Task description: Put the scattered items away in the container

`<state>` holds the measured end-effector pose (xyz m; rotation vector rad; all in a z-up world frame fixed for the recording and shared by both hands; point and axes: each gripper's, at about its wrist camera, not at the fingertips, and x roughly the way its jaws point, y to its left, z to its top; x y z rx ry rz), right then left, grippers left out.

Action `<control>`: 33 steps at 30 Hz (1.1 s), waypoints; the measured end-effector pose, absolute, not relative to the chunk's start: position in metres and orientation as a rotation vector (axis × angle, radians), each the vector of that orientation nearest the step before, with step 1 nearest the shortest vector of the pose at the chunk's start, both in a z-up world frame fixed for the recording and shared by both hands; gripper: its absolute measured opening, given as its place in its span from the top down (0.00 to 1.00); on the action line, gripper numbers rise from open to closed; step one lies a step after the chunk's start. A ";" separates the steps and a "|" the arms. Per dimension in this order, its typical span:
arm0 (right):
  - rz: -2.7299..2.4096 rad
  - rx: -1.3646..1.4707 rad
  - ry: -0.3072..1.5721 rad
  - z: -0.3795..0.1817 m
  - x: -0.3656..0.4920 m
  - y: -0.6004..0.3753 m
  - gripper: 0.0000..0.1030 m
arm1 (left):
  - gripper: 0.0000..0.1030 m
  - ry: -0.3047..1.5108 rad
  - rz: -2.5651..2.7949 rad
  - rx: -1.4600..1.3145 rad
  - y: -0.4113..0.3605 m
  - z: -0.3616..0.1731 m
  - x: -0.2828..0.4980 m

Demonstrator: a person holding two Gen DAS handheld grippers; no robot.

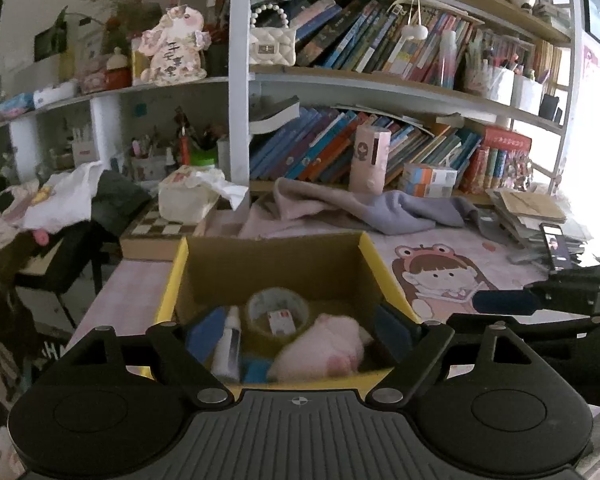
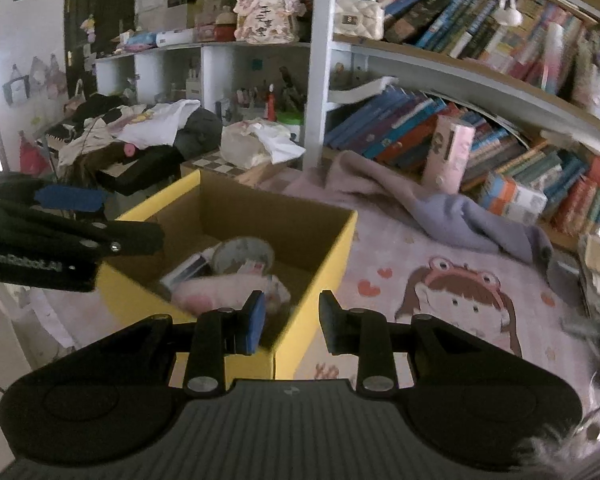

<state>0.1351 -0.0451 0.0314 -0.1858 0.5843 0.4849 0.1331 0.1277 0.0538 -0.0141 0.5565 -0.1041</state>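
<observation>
A yellow cardboard box (image 1: 370, 254) stands open on the pink desk mat; it also shows in the right wrist view (image 2: 332, 256). Inside lie a pink plush toy (image 1: 320, 350), a roll of clear tape (image 1: 278, 312), a white tube (image 1: 228, 344) and something blue. My left gripper (image 1: 298, 330) is wide open over the box's near edge, its fingers on either side of the plush, which looks blurred. My right gripper (image 2: 292, 322) is open and empty above the box's near right corner. The plush (image 2: 224, 290) and tape (image 2: 242, 256) show there too.
A grey-lilac cloth (image 1: 360, 204) lies behind the box. A pink carton (image 1: 370, 160) and leaning books stand on the shelf behind. A phone (image 1: 556, 246) and a stack of papers sit at the right. A chessboard box (image 1: 160, 232) and clothes lie to the left.
</observation>
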 end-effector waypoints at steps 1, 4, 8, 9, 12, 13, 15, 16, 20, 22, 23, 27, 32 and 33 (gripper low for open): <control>0.477 -0.177 0.587 0.030 0.130 -0.048 0.73 | 0.17 0.556 -0.104 -0.015 0.127 0.053 0.127; 0.443 -0.145 0.594 0.026 0.112 -0.058 0.73 | 0.14 0.555 -0.103 -0.019 0.123 0.050 0.109; 0.387 -0.120 0.607 0.017 0.089 -0.069 0.72 | 0.13 0.557 -0.095 -0.040 0.119 0.043 0.088; 0.376 -0.117 0.613 0.015 0.085 -0.072 0.72 | 0.13 0.562 -0.096 -0.048 0.117 0.041 0.084; 0.349 -0.112 0.630 0.008 0.069 -0.082 0.72 | 0.13 0.582 -0.101 -0.057 0.113 0.032 0.073; 0.340 -0.114 0.633 0.007 0.065 -0.085 0.72 | 0.13 0.590 -0.102 -0.055 0.111 0.030 0.069; 0.320 -0.117 0.636 0.003 0.056 -0.090 0.72 | 0.13 0.601 -0.100 -0.050 0.108 0.025 0.063; 0.311 -0.118 0.637 0.001 0.053 -0.092 0.72 | 0.13 0.605 -0.099 -0.052 0.107 0.022 0.061; 0.274 -0.115 0.642 -0.008 0.039 -0.101 0.69 | 0.13 0.606 -0.091 -0.066 0.101 0.017 0.051; 0.261 -0.104 0.647 -0.011 0.036 -0.105 0.69 | 0.13 0.605 -0.084 -0.060 0.098 0.015 0.047; 0.255 -0.096 0.649 -0.013 0.034 -0.107 0.68 | 0.13 0.606 -0.081 -0.053 0.096 0.014 0.044; 0.241 -0.084 0.654 -0.019 0.030 -0.109 0.67 | 0.13 0.615 -0.064 -0.027 0.092 0.010 0.039; 0.246 -0.097 0.646 -0.020 0.032 -0.109 0.57 | 0.12 0.634 -0.061 -0.026 0.088 0.005 0.038; 0.248 -0.103 0.643 -0.020 0.032 -0.109 0.53 | 0.12 0.634 -0.063 -0.023 0.087 0.004 0.038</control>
